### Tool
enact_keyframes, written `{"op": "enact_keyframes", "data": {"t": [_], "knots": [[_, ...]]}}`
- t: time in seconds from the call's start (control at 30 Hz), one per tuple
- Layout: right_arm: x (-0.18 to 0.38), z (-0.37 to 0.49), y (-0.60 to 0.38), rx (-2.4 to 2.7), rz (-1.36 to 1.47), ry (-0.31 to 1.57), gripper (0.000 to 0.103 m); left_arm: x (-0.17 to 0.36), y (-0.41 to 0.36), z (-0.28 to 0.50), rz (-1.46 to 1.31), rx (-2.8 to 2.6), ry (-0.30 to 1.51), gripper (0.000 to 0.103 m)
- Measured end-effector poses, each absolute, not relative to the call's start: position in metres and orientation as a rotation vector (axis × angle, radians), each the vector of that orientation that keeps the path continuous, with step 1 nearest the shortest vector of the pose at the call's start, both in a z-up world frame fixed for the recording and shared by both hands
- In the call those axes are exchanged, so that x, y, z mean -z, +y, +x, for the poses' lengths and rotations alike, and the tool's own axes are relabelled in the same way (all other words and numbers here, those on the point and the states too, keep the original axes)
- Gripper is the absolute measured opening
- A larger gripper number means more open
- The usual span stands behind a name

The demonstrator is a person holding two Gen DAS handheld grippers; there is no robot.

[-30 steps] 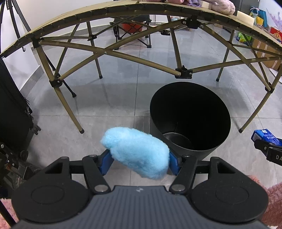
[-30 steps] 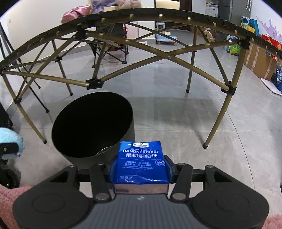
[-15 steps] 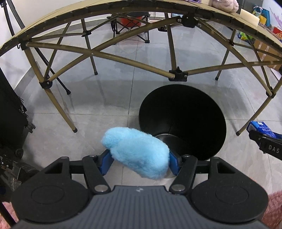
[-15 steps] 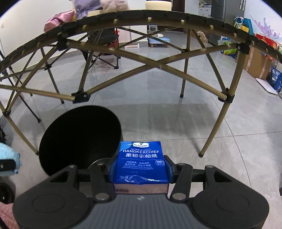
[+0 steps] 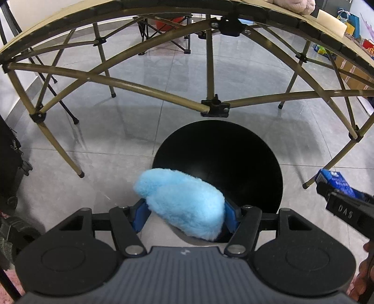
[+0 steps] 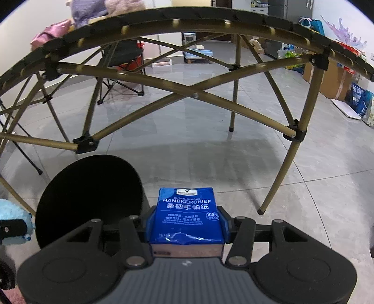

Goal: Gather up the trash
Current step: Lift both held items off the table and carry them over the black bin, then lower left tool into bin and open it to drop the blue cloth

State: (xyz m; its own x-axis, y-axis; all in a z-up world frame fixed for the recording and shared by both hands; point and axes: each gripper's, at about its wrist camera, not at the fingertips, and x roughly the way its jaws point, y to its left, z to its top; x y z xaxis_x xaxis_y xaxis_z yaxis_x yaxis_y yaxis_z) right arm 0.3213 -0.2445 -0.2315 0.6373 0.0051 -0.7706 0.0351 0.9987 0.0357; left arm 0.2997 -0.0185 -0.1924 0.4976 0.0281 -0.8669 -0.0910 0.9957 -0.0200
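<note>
A black trash bin (image 5: 224, 163) stands on the grey tiled floor (image 5: 121, 131) with its round mouth wide open, its far rim just below the black joint of the folding table (image 5: 163, 14) frame, whose olive crossbars and legs arch over the upper half of both views. Bare floor lies to the left of the bin in the left wrist view and to its right in the right wrist view, where one table leg (image 6: 278, 177) comes down at the right of centre. The left gripper (image 5: 184, 210) has its jaws clenched on a fluffy light-blue puff (image 5: 182, 205), which overlaps the bin's lower left rim in the frame, partly over the dark opening. The right gripper (image 6: 187, 224) has its jaws closed on a blue handkerchief tissue pack (image 6: 188, 212) (white lettering reads "HANDKERCHIEF", with a crinkled wrapper edge at the bottom); it sits to the right of the bin's mouth, over floor rather than over the opening. The pack also shows at the right edge of the left wrist view, just beside the bin's right rim. The puff is soft, shaggy and oval, the pack a flat glossy rectangle.
</note>
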Motion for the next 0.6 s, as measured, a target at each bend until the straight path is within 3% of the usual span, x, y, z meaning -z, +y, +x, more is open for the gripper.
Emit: {"op": "enact_keyframes", "data": {"t": [0.6], "knots": [[0.25, 0.325, -0.274, 0.08, 0.081, 0.905, 0.051, 0.211, -0.057, 0.342, -0.091, -0.067, 1.11, 0.064]]}}
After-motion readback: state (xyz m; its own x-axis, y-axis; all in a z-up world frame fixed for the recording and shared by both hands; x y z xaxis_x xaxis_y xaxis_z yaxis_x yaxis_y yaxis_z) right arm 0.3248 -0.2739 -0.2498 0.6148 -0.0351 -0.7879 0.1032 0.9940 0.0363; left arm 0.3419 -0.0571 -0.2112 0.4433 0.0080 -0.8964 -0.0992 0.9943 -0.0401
